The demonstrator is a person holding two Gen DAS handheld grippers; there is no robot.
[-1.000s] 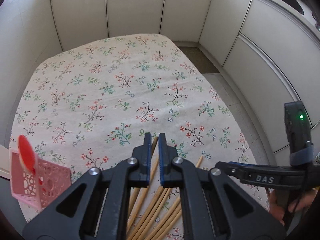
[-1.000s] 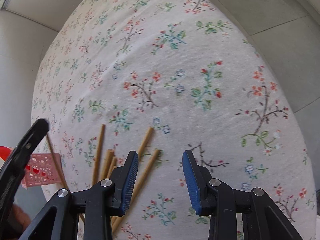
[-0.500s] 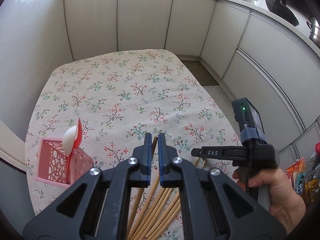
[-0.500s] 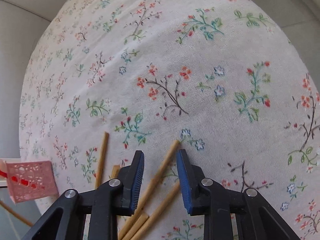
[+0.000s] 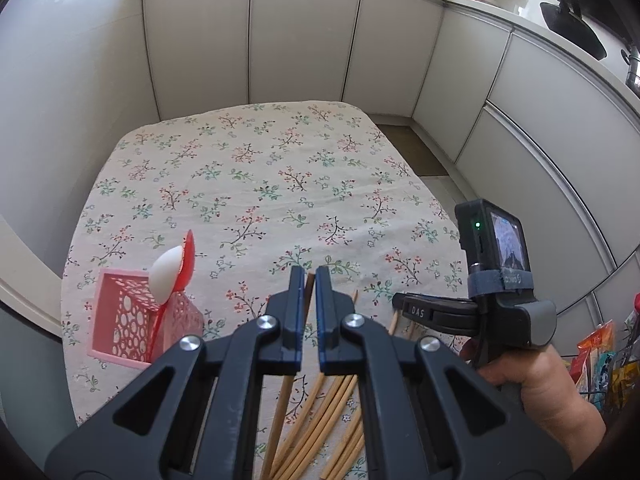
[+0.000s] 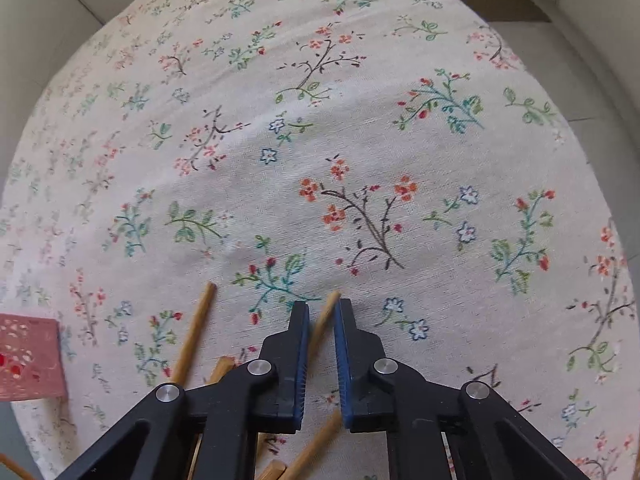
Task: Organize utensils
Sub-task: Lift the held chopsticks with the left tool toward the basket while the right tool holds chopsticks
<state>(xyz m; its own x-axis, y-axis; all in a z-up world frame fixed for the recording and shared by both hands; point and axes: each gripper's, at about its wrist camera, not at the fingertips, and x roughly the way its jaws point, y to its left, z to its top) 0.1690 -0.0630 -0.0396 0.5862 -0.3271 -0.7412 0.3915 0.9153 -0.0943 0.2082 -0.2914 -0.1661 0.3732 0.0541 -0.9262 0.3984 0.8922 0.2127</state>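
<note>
The right gripper (image 6: 321, 316) has just been closing on a chopstick (image 6: 327, 307) running lengthwise between its pads; the left gripper (image 5: 307, 280) is clamping another. The pink basket (image 5: 120, 320) is sitting left of both, nearer the left.

Pretty bright in here, soft daylight everywhere, hardly any shadows on the tabletop (image 5: 248, 184). Glare washes out the cabinets (image 5: 296, 36) at the top. Heavy fisheye bending with dark corners, and the right wrist view goes slightly blurry toward its edges.
</note>
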